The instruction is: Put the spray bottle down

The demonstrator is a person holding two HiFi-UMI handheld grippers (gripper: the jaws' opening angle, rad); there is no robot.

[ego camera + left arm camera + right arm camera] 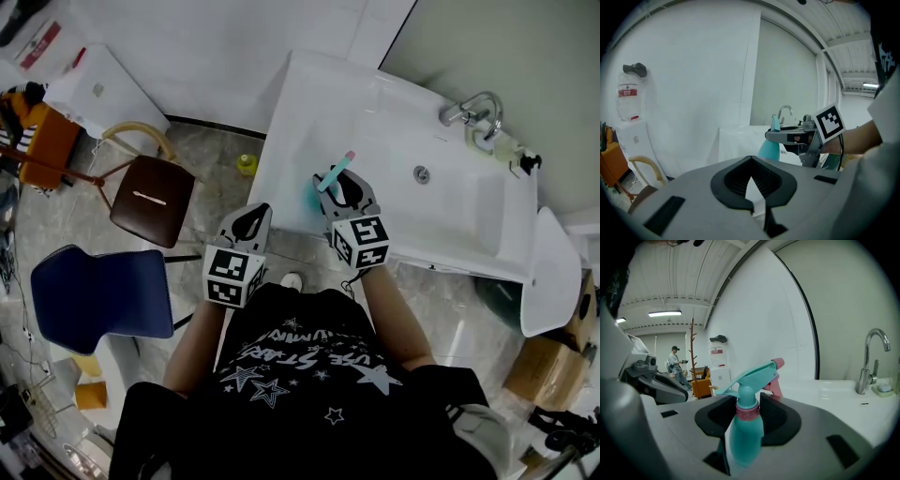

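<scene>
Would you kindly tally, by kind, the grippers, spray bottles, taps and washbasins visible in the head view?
grippers: 2 (left gripper, right gripper)
spray bottle: 1
tap: 1
washbasin: 1
Total: 5

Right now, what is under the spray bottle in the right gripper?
The white sink counter lies below the spray bottle. The bottle's own body and the right gripper hide its base, so contact with the counter cannot be seen.
</scene>
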